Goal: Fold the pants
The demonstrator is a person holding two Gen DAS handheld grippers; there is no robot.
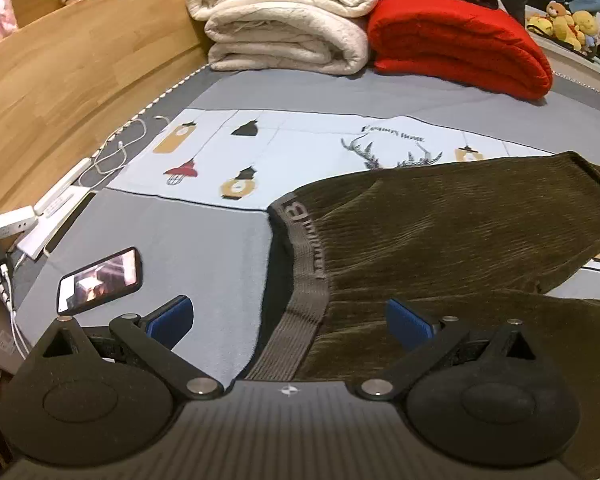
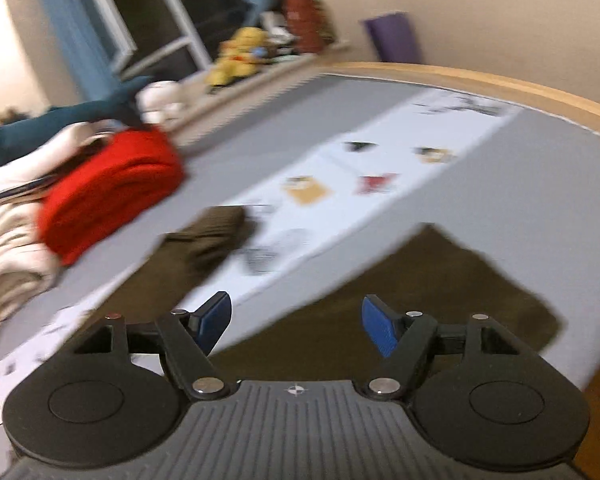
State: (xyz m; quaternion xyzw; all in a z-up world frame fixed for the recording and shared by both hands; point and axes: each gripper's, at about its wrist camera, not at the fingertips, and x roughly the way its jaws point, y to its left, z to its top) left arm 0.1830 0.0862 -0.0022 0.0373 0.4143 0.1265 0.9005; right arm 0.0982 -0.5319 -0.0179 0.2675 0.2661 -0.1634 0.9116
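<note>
Olive-brown corduroy pants lie spread on the bed, their grey elastic waistband running down the middle of the left wrist view. My left gripper hovers above the waistband, open, with nothing between its blue pads. The right wrist view is motion-blurred. There the pants lie below my right gripper, one leg end reaching toward the red blanket. The right gripper is open and its jaws hold nothing.
The bed has a grey sheet with a printed pale panel. A phone lies lit at the left, with cables and a power strip by the wooden wall. Folded cream blankets and a red blanket are stacked at the head. Plush toys line the sill.
</note>
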